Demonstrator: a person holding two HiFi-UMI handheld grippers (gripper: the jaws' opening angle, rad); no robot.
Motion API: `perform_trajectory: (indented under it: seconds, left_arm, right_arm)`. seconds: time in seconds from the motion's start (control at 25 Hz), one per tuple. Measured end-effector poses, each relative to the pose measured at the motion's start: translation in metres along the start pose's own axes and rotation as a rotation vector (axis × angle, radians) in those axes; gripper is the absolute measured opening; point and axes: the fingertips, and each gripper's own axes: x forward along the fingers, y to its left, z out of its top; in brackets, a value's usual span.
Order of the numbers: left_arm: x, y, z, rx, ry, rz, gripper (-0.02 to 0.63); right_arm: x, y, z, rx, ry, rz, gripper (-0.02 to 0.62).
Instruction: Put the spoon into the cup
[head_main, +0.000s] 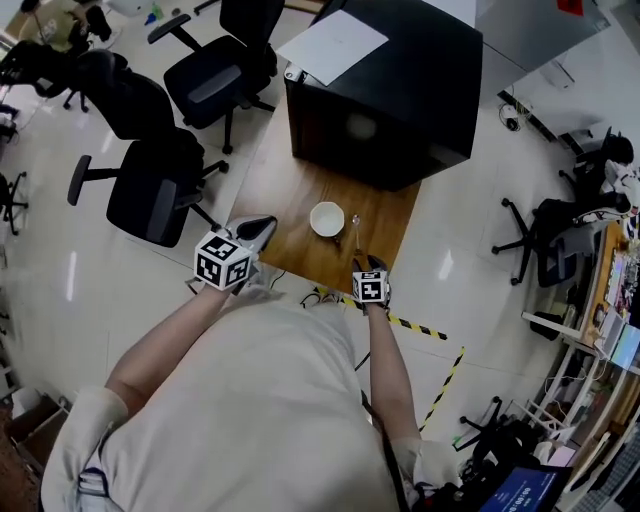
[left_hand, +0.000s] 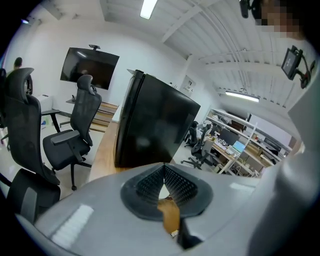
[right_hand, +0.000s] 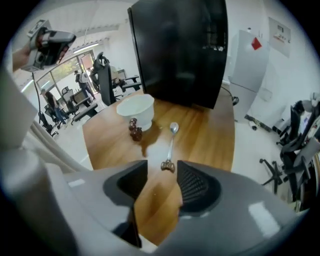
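Just behind the spoon (right_hand: 171, 142), right tongs (right_hand: 161, 175) steeply downward, jaws apart.

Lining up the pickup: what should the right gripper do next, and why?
Probably ease the right gripper forward and down until its open jaws straddle the handle end of the spoon. It lies on the table beside the white cup, just beyond the empty jaws.

Nothing can be read; print on the wall poster (right_hand: 280, 31) is too small.
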Motion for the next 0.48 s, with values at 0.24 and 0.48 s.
perform_trajectory:
  seconds: [0.24, 0.48]
  left_arm:
    - [-0.001, -0.005, 0.001, 0.002, 0.016, 0.041, 0.002]
    - [-0.007, -0.005, -0.005, -0.022, 0.017, 0.085, 0.002]
  right_arm:
    - [0.031, -0.004, -0.003, -0.062, 0.058, 0.020, 0.176]
    - [0.046, -0.002, -0.008, -0.080, 0.084, 0.031, 0.176]
